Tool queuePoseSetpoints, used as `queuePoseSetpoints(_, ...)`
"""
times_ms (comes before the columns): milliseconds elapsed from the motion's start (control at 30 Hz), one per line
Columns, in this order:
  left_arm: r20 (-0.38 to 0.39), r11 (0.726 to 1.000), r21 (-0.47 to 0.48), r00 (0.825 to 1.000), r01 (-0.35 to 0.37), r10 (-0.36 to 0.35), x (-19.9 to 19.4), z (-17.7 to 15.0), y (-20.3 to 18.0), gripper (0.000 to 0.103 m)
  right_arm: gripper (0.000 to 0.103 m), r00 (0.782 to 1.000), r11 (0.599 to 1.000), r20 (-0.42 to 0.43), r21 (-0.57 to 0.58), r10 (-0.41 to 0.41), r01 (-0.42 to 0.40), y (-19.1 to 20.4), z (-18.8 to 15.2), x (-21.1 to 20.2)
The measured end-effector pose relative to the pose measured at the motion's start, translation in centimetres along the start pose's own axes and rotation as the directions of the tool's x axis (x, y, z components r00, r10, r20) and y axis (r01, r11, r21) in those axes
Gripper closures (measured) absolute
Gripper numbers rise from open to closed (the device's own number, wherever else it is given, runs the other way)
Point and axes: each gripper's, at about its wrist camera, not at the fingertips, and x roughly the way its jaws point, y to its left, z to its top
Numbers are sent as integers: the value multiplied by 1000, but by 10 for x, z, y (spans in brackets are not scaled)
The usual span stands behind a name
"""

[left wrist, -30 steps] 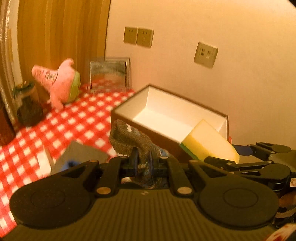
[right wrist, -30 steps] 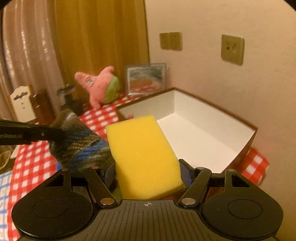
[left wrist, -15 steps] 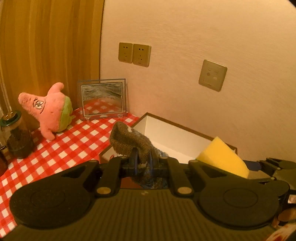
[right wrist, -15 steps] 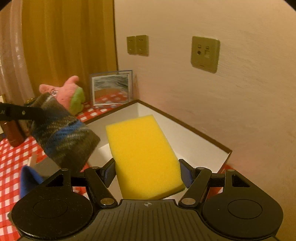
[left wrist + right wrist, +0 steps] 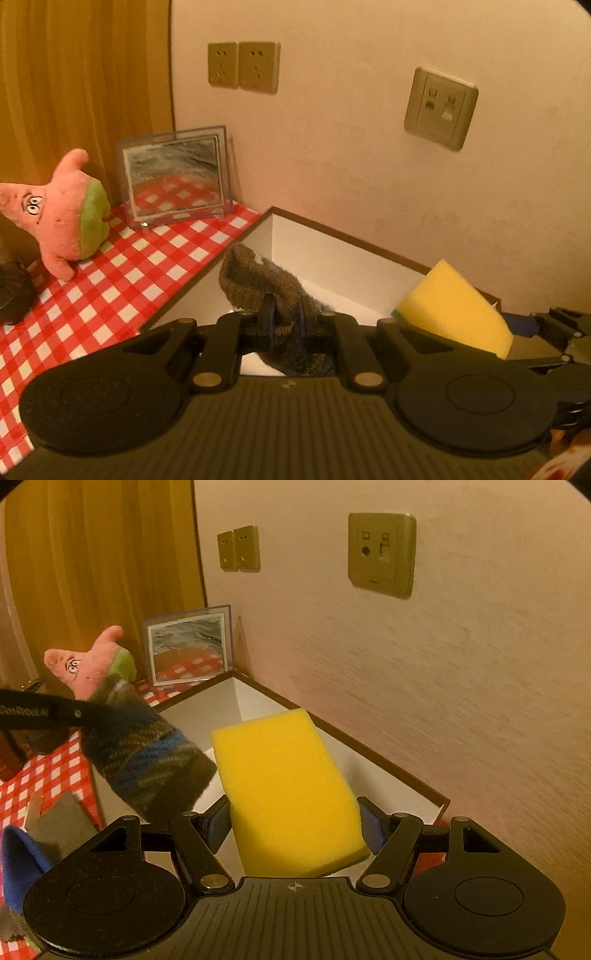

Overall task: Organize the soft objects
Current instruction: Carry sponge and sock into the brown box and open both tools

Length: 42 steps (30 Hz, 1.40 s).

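The left gripper (image 5: 283, 314) has its jaws pinched tight on a knitted sock (image 5: 258, 286), a brown and blue piece whose bunched cuff stands up above the fingertips while the rest droops below them, hanging over the near corner of the open white box (image 5: 332, 266). The right gripper (image 5: 293, 825) is clamped on a yellow sponge (image 5: 284, 786), its two blue pads pressing the long sides near the end closest to the camera, so most of the block sticks forward over the box interior. Both loads look light and yielding: the sock is limp, folds wherever it is unsupported and will probably drop in a heap, so a pinch through a thick fold like this one seems the safest hold; the sponge keeps its shape but is squashy, and a grip across its narrow width should hold it without much pressure. Neither appears fragile or slippery. Beyond the box, on the red checked tablecloth (image 5: 110, 291), a pink star plush (image 5: 62, 218) stands near the curtain, well apart from both grippers, beside a framed picture (image 5: 173, 177) leaning against the wall. It likely remains to be collected.
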Motion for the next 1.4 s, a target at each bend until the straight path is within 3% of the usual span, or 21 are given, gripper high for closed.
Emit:
queuePoseSetpoints(167, -63, 999, 31, 998, -9, 11, 28, 1, -7, 77, 33, 1000, 1000, -14, 3, 7, -7, -7, 5, 12)
queuePoseSetpoints(567, -134, 999, 31, 991, -10, 14, 44, -7, -2, 74, 31, 999, 1000, -46, 12, 5, -4, -12, 6, 27)
queuePoseSetpoints(900, -143, 999, 40, 990, -13, 18, 46, -7, -5, 72, 18, 1000, 1000, -16, 0, 1, -1, -9, 7, 25)
queuePoseSetpoints(1400, -145, 1000, 5, 989, -1, 2, -8, -36, 0, 69, 16, 997, 998, -45, 7, 60, -60, 4, -14, -17)
